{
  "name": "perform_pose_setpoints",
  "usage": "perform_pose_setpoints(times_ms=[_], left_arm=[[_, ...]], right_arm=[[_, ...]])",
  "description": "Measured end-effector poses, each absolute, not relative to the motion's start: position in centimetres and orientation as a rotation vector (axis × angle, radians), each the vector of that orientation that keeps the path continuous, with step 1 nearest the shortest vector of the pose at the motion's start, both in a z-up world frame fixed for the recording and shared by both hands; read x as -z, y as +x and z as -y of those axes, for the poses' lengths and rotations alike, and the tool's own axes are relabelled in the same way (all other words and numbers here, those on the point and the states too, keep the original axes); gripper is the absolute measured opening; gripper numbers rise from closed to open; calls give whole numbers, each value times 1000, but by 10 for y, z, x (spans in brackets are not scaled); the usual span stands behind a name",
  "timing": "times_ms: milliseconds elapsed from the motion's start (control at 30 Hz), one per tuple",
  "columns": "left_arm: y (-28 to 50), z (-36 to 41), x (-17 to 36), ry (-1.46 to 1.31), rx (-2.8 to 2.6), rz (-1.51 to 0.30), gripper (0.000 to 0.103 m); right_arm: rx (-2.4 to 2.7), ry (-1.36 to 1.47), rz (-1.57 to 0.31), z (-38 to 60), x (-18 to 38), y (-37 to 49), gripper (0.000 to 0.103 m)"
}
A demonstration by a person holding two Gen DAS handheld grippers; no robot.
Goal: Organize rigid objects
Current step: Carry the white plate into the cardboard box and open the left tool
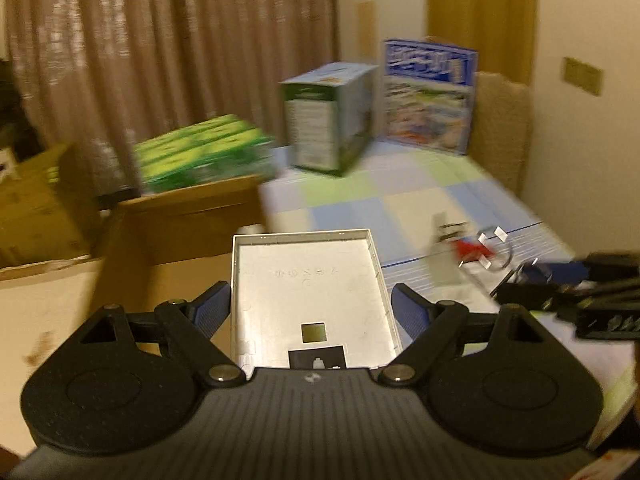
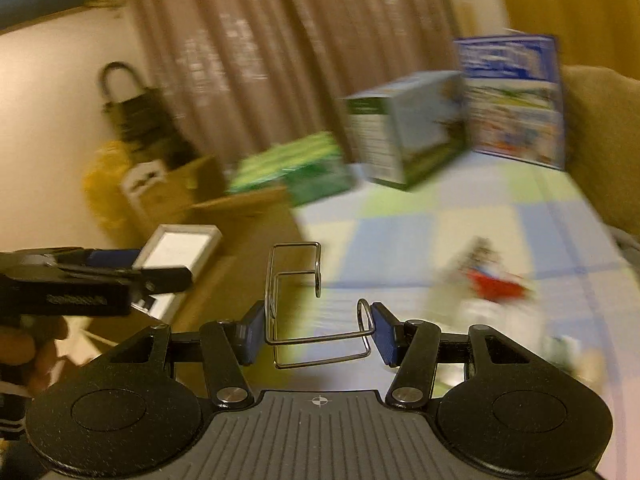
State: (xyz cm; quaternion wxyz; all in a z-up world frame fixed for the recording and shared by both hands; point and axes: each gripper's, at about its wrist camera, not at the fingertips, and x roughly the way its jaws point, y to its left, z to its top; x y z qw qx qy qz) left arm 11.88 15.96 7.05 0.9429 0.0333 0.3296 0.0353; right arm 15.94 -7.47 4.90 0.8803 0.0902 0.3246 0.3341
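Note:
My left gripper is shut on a flat white plastic tray, held level above the cardboard box. In the right wrist view the left gripper and the tray show at the left. My right gripper is shut on a bent wire rack, held above the checked mat. In the left wrist view the right gripper shows at the right edge. A red object with clear and metal pieces lies on the mat; it also shows in the right wrist view.
A checked blue-green mat covers the surface. A green package, a standing green-white carton and a blue picture box stand at the back. Curtains hang behind. A black bag stands far left.

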Motion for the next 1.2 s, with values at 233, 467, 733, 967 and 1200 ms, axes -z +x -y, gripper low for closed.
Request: perform_pose_setpoints(times_ms=[233, 467, 733, 967, 1200], left_arm=[[103, -246, -64, 69, -187, -722, 84], [97, -276, -45, 67, -189, -759, 84], [96, -285, -28, 31, -157, -792, 85], [90, -287, -35, 18, -182, -752, 85], [85, -288, -38, 7, -185, -742, 84]], right_arm=[[-860, 176, -710, -36, -57, 170, 52], [-896, 129, -776, -96, -36, 178, 52], [-873, 118, -809, -101, -24, 184, 52], [-867, 105, -816, -96, -24, 177, 52], [-875, 88, -816, -97, -25, 172, 52]])
